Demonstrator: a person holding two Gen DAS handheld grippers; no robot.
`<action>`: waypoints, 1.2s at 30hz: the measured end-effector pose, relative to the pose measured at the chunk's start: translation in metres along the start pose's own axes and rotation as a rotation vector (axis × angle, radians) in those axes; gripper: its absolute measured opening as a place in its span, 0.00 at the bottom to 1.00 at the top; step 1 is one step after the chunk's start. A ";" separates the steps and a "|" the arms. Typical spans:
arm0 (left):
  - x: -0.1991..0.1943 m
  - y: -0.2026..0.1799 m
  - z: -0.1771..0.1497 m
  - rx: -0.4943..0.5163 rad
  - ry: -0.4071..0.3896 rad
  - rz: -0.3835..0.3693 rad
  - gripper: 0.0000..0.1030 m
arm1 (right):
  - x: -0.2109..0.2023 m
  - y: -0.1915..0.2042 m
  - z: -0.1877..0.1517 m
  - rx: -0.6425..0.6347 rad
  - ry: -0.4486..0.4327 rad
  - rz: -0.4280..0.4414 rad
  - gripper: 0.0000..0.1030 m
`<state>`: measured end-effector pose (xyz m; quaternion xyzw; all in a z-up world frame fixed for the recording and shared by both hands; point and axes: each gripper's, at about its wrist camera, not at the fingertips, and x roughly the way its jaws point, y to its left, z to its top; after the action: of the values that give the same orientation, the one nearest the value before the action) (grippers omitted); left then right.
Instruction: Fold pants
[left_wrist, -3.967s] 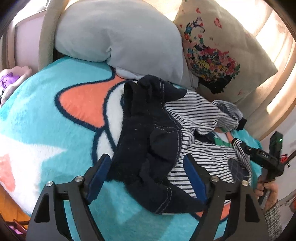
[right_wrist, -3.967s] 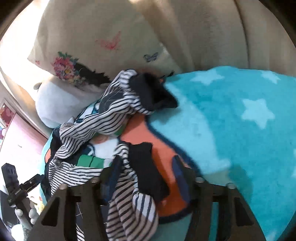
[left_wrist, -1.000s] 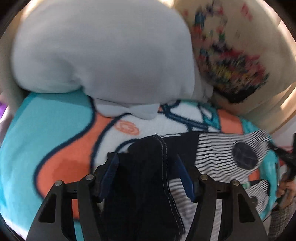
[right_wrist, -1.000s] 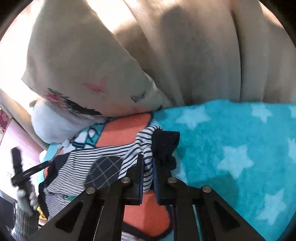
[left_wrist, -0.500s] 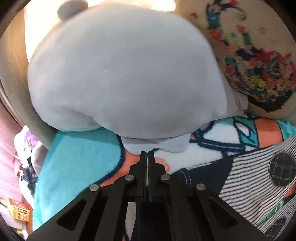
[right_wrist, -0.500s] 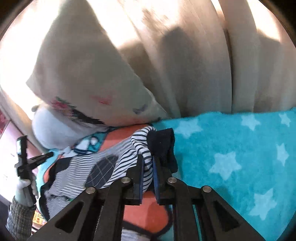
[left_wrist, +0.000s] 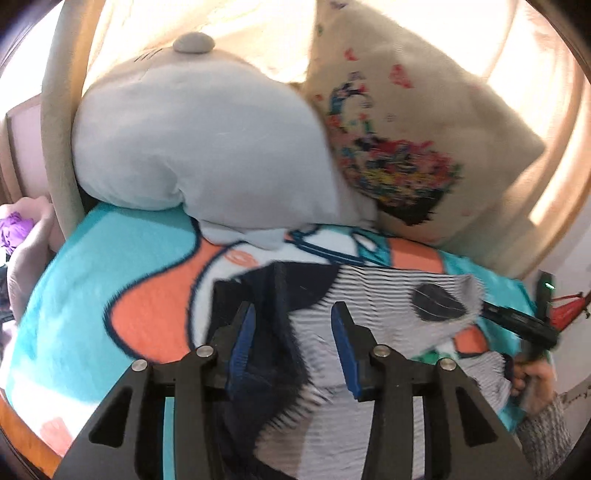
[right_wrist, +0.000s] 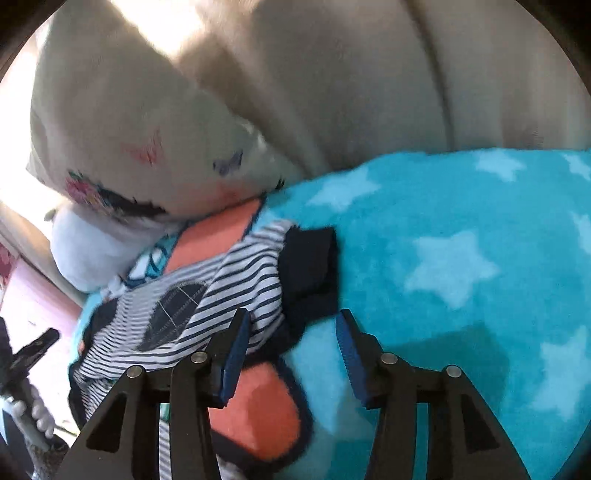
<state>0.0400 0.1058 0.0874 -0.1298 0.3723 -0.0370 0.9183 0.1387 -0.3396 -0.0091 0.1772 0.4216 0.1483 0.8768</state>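
The striped pants (left_wrist: 369, 306) with navy cuffs and a dark knee patch (left_wrist: 437, 302) lie spread on the turquoise blanket (left_wrist: 92, 266). My left gripper (left_wrist: 291, 332) is open, its blue pads either side of the navy waistband edge (left_wrist: 273, 325). In the right wrist view the pants (right_wrist: 207, 302) lie flat, and my right gripper (right_wrist: 290, 347) is open just behind the navy cuff (right_wrist: 310, 269). Neither gripper holds cloth.
A grey plush pillow (left_wrist: 199, 147) and a cream flowered cushion (left_wrist: 406, 129) lean on the padded headboard (right_wrist: 369, 81) behind the pants. The blanket's starred part (right_wrist: 461, 266) lies to the right. The other gripper and hand show at the edge (left_wrist: 524, 328).
Both grippers were shut on the pants' ends half a second ago; both have opened and let go, and the pants now lie stretched out on the blanket.
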 end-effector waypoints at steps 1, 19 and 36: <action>0.000 -0.003 -0.004 -0.008 -0.004 -0.012 0.42 | 0.004 0.004 0.001 -0.013 -0.009 0.000 0.51; 0.002 0.009 -0.060 -0.118 0.068 -0.026 0.49 | -0.049 -0.007 -0.004 0.180 -0.076 -0.078 0.38; -0.010 0.013 -0.071 -0.106 0.042 -0.003 0.53 | -0.068 0.029 -0.101 0.019 -0.044 -0.012 0.18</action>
<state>-0.0171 0.1047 0.0416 -0.1783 0.3927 -0.0215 0.9019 0.0149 -0.3226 -0.0090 0.1865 0.4048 0.1352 0.8849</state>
